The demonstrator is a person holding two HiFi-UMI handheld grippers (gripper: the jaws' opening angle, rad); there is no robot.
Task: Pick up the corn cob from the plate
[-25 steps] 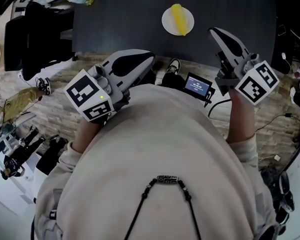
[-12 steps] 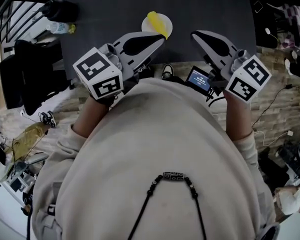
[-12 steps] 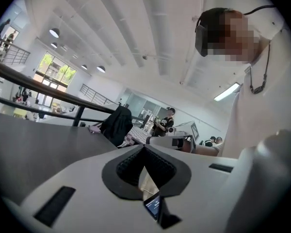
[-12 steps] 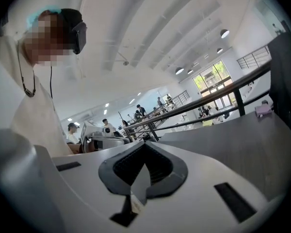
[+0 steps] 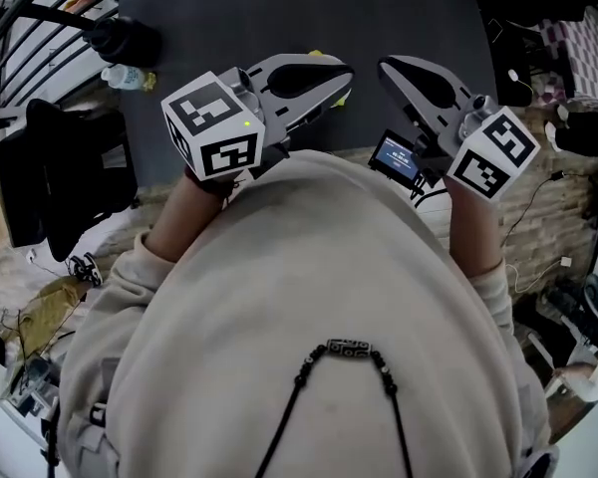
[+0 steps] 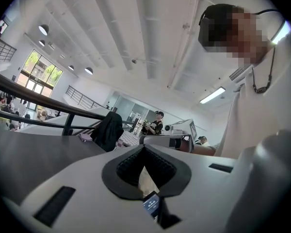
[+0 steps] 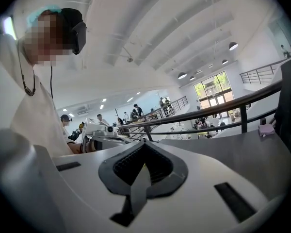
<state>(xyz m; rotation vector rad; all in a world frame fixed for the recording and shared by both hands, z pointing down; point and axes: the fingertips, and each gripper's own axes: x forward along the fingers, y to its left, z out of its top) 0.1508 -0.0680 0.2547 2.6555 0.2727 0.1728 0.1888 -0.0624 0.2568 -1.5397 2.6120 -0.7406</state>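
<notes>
One dark table (image 5: 279,8) lies beyond your left gripper (image 5: 341,76) and right gripper (image 5: 391,68), both pressed together and empty: spread one before reaching. The corn cob (image 5: 315,55) barely peeks past the left gripper's tip; a second ago it lay in plain view.

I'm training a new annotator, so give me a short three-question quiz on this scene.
1. True or false: the right gripper grips something between its jaws.
2. What lies by the dark grey table's left edge in the head view? A clear plastic bottle; B white mug; C red box.
3. Fill in: the left gripper's jaws are ___.
Key: 1 false; 2 A; 3 shut.
</notes>
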